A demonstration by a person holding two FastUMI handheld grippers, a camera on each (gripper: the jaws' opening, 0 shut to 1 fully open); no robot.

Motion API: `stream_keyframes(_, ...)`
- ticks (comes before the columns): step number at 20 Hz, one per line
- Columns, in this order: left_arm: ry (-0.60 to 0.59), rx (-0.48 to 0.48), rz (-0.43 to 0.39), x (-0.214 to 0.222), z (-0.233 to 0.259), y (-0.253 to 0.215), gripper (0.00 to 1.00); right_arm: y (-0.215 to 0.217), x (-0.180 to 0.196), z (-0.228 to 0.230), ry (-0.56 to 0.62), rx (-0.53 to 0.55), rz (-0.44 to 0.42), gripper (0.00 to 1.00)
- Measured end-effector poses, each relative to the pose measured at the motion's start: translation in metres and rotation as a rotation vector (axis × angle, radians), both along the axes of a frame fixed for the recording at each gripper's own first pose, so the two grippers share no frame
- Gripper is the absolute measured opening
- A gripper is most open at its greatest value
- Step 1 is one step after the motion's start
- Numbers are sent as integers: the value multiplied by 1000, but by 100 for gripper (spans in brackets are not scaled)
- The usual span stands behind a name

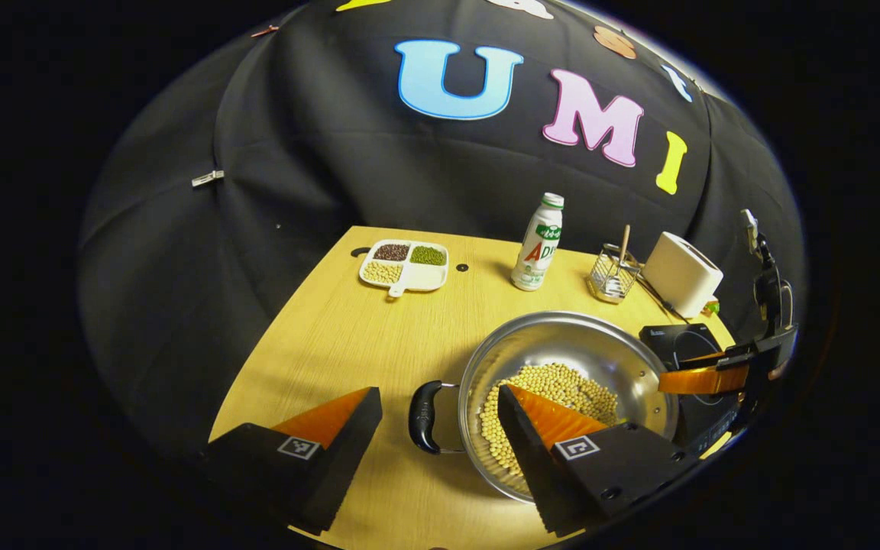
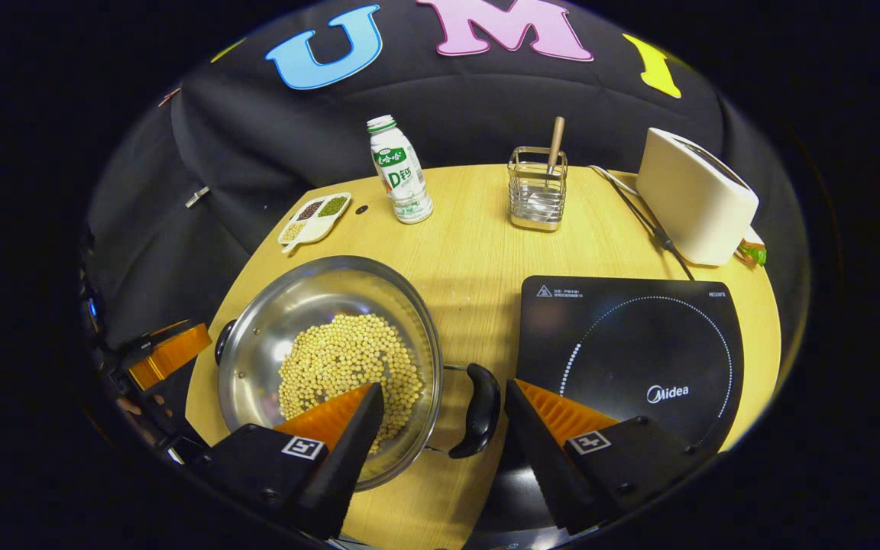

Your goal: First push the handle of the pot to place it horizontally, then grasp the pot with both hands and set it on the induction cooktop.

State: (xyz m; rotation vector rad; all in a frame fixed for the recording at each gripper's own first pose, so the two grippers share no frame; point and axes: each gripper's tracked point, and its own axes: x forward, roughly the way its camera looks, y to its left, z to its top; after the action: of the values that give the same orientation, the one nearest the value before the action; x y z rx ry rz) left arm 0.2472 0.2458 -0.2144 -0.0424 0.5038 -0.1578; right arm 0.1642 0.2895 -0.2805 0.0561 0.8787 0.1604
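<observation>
**A:** While both claws stand spread with nothing between their fingers, where does the pot (image 2: 329,367) sit?

**B:** On the counter (image 2: 470,244), toward its near edge, just beside the induction cooktop (image 2: 631,344), which fills the near right corner. The left claw (image 1: 440,428) straddles the pot's left handle (image 1: 423,416); the right claw (image 2: 444,424) straddles the right handle (image 2: 480,410). Both handles already lie level, so the push looks done and the lift comes next.

**A:** How will it handle?

**B:** Stiff steel with a polished, likely slippery wall, and a loose heap of soybeans (image 2: 348,359) in the bottom. I'd judge it moderately heavy and prone to tipping, so the beans could slide if one side rises first. Best to close on the two dark loop handles, which are matte and thick enough for the fingers, and raise both together.

**A:** Any writing?

**B:** The cooktop carries "Midea" at its front, plus small print by a warning triangle that's too fine to read. The drink bottle (image 2: 400,179) at the far edge shows a big "D" and green lettering I can't make out.

**A:** Anything in the way?

**B:** No. The sectioned dish of beans (image 2: 313,219), the wire utensil holder (image 2: 537,195) and the toaster (image 2: 696,198) all stand well apart along the far side.
</observation>
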Motion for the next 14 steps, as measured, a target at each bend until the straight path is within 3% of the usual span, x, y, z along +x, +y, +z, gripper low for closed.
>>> stream_keyframes(7, 46, -1, -76, 27, -34, -18, 96, 6, 9, -19, 12, -21, 0, 99)
stream_keyframes(14, 84, -54, -78, 33, -60, -11, 93, 5, 15, -35, 16, -78, 25, 93)
